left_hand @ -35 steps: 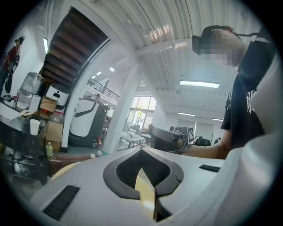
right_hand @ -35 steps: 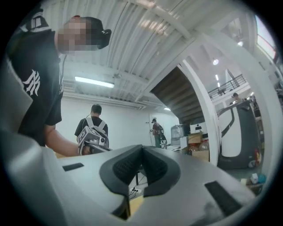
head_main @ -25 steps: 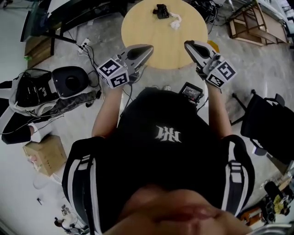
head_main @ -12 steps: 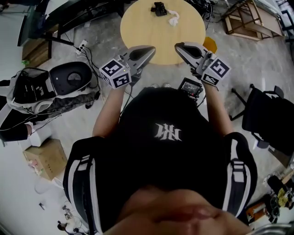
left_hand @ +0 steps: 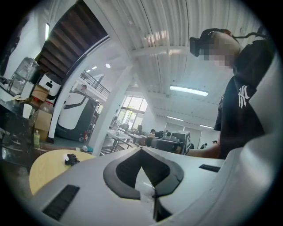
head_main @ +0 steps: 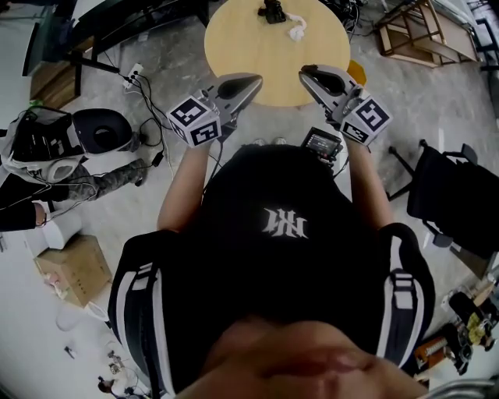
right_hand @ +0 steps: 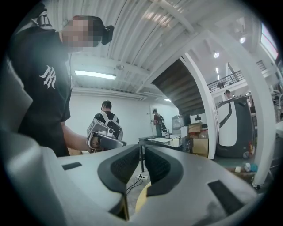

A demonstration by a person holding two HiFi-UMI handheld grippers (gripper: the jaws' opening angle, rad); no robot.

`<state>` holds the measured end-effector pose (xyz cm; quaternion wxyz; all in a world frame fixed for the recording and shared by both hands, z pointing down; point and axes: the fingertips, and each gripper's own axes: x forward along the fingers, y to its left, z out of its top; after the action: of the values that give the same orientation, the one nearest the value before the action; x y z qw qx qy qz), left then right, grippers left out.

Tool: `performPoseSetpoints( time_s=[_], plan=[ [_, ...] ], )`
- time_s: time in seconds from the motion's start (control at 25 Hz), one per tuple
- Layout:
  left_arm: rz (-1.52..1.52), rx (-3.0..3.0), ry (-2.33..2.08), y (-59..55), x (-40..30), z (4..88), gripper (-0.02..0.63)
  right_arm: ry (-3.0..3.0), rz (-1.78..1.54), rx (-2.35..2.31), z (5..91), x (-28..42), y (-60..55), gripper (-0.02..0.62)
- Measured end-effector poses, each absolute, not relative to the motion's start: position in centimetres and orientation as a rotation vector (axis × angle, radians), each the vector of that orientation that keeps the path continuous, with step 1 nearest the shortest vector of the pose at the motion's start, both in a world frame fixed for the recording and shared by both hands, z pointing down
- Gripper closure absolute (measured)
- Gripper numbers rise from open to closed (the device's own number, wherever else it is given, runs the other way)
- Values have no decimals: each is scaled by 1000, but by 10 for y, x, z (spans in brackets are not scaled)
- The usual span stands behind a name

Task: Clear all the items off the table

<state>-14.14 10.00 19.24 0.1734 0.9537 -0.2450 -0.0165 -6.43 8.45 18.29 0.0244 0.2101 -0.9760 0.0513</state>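
Note:
A round wooden table (head_main: 265, 62) stands ahead of me at the top of the head view. On its far side lie a small black item (head_main: 271, 11) and a crumpled white piece (head_main: 295, 31). My left gripper (head_main: 256, 79) hangs over the table's near left edge with its jaws shut and empty. My right gripper (head_main: 305, 72) hovers over the near right edge; its jaws are opening, a thin gap shows, and nothing is between them. The left gripper view shows the left gripper (left_hand: 141, 149) with the table (left_hand: 44, 163) and the black item (left_hand: 70, 159) beyond it. The right gripper (right_hand: 141, 150) faces a white wall.
A black chair (head_main: 452, 203) stands at the right and a wooden frame (head_main: 425, 35) at the back right. A small screen device (head_main: 322, 144) lies on the floor by my feet. Bags (head_main: 47, 148), a cardboard box (head_main: 66, 269) and cables (head_main: 144, 86) are at the left.
The table has slid up toward the top of the head view. Both grippers now reach over its near edge, and the right one has moved a little left.

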Motion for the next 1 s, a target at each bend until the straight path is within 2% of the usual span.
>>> performPoseSetpoints(
  time_s=[0.28, 0.32, 0.36, 0.72, 0.8, 1.0],
  plan=[
    [-42, 2711, -728, 79, -166, 202, 594, -2962, 113, 704, 188, -77, 65, 551],
    [-44, 2713, -724, 76, -170, 202, 594, -2956, 103, 709, 187, -81, 62, 503],
    [-45, 2716, -721, 74, -174, 203, 594, -2949, 91, 717, 187, -84, 59, 489],
    [-38, 2686, -710, 57, -175, 224, 594, -2875, 38, 749, 201, -79, 40, 489],
    [-24, 2682, -709, 45, -172, 230, 594, -2867, 66, 734, 211, -75, 31, 422],
    [18, 2626, -717, 21, -154, 255, 594, -2834, 137, 709, 246, -57, 5, 422]
  ],
)
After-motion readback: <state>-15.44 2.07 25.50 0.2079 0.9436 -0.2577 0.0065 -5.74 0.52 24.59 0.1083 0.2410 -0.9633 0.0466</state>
